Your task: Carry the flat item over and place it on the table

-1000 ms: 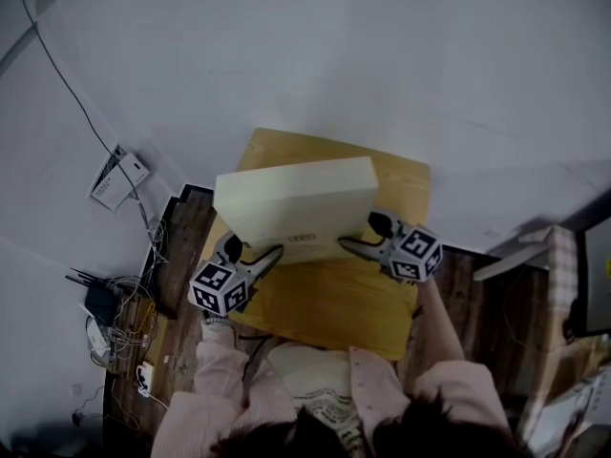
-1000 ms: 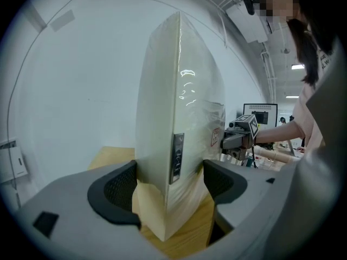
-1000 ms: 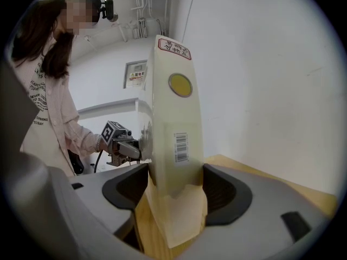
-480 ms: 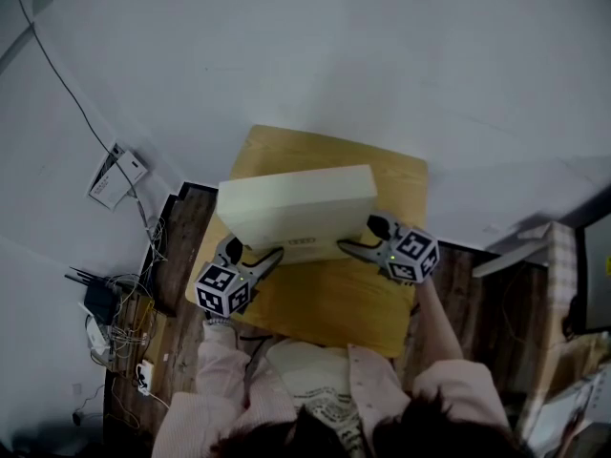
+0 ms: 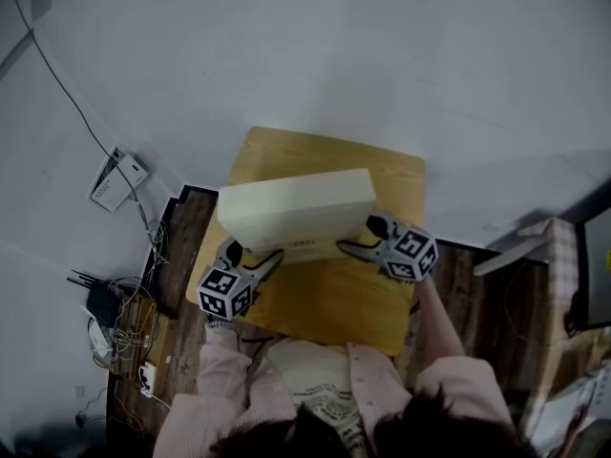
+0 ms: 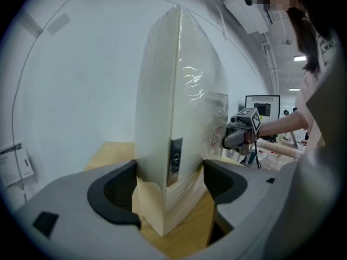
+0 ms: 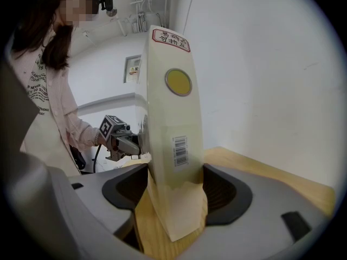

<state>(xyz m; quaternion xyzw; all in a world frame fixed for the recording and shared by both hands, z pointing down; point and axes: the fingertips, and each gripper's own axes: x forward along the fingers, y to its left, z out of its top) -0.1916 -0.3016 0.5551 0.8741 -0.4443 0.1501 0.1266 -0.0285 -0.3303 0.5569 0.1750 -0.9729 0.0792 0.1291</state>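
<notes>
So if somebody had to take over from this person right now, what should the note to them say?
Left gripper: shut on the flat white box, at its near left corner.
Right gripper: shut on the same box, at its near right corner.
Box: over the wooden table, close to the wall. I cannot tell whether it rests on the wood yet.
Done: the box has been brought to the table.
Left: probably lower it until it lies flat, open both grippers and draw them back.
</notes>
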